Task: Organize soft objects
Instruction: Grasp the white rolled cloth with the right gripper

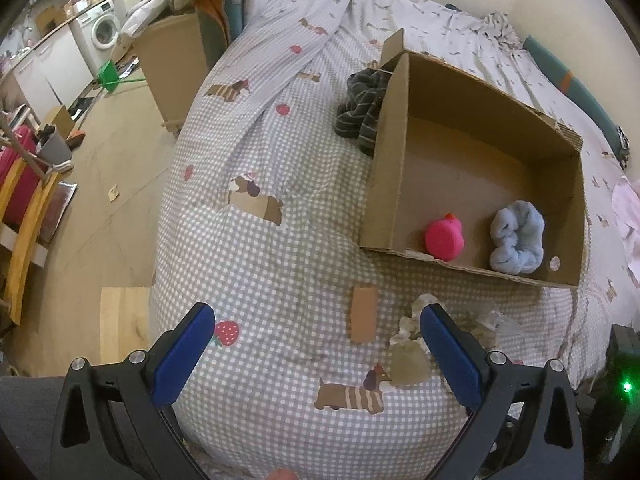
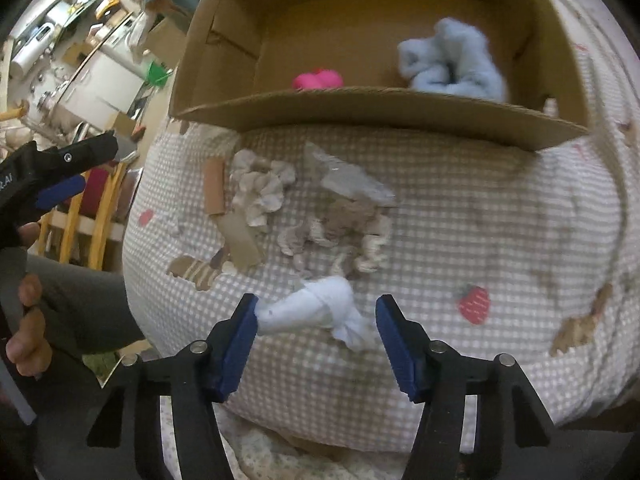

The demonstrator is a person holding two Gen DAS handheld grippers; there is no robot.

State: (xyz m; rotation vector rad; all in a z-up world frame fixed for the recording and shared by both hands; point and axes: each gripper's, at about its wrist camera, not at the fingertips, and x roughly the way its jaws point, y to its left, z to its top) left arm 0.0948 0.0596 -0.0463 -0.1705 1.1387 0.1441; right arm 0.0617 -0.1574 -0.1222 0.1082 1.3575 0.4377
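Blue-padded fingers of the right gripper [image 2: 316, 334] gape wide around a white sock [image 2: 316, 314] lying on the gingham bed [image 2: 480, 232]. Beyond sits a cardboard box [image 2: 360, 108] holding a pale blue scrunchie [image 2: 452, 60] and a pink toy [image 2: 318, 80], half hidden by its wall. Cream scrunchies [image 2: 260, 184] lie between. Left gripper [image 1: 316, 344] fingers spread, empty; lettering on it is cut off.
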